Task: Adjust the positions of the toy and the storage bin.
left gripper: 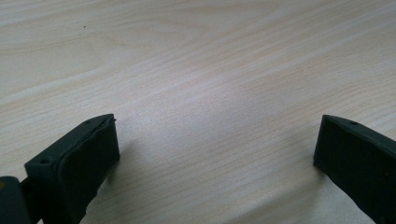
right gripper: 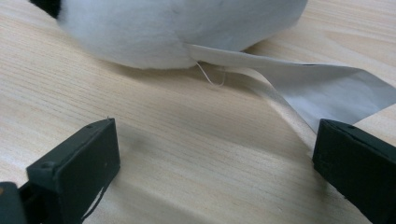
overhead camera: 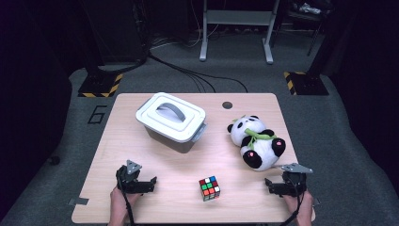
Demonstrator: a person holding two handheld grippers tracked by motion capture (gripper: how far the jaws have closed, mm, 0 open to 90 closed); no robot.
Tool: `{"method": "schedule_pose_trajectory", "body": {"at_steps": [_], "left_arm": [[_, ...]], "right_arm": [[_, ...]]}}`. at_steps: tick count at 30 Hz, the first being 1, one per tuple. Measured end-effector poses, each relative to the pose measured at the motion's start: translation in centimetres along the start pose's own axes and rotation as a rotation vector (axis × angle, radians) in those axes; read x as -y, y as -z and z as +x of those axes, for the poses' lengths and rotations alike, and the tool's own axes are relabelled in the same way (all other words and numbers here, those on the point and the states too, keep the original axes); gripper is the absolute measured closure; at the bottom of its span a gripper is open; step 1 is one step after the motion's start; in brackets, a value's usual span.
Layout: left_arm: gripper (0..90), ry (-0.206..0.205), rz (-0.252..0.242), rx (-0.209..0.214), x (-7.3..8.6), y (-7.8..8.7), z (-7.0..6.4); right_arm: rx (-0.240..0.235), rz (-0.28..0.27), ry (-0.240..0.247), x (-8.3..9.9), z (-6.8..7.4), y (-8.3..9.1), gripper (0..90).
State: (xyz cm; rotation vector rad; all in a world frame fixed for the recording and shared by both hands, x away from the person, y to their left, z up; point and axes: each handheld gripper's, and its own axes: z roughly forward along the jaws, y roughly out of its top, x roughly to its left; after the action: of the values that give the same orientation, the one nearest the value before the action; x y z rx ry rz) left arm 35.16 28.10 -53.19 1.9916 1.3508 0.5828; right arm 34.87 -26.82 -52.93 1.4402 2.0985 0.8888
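A panda plush (overhead camera: 255,141) lies on its back at the right of the wooden table (overhead camera: 141,150). In the right gripper view its white body (right gripper: 177,28) fills the top, and a grey fabric label (right gripper: 322,86) trails from it toward the right jaw. My right gripper (overhead camera: 281,184) (right gripper: 215,149) rests open on the table just in front of the plush, nothing between its jaws. A multicoloured puzzle cube (overhead camera: 209,188) sits near the front edge, between both grippers. My left gripper (overhead camera: 141,182) (left gripper: 215,144) is open over bare wood at the front left.
A grey plastic box (overhead camera: 171,121) with a white lid and handle stands at the back left of the table. A small round hole (overhead camera: 227,105) is near the far edge. Beyond the table lie floor cables and metal stand legs (overhead camera: 235,33).
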Motion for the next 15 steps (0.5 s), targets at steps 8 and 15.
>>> {"method": "schedule_pose_trajectory", "body": {"at_steps": [8, 15], "left_arm": [[0.1, 0.0, 0.001, -0.001, 0.01, 0.03, -0.05], [0.0, -0.015, 0.01, 0.008, -0.02, 0.08, -0.02]], "right_arm": [[0.001, -0.001, -0.008, -0.01, 0.05, -0.01, 0.0], [0.002, -0.001, -0.008, -0.02, 0.06, -0.01, 0.0]]}}
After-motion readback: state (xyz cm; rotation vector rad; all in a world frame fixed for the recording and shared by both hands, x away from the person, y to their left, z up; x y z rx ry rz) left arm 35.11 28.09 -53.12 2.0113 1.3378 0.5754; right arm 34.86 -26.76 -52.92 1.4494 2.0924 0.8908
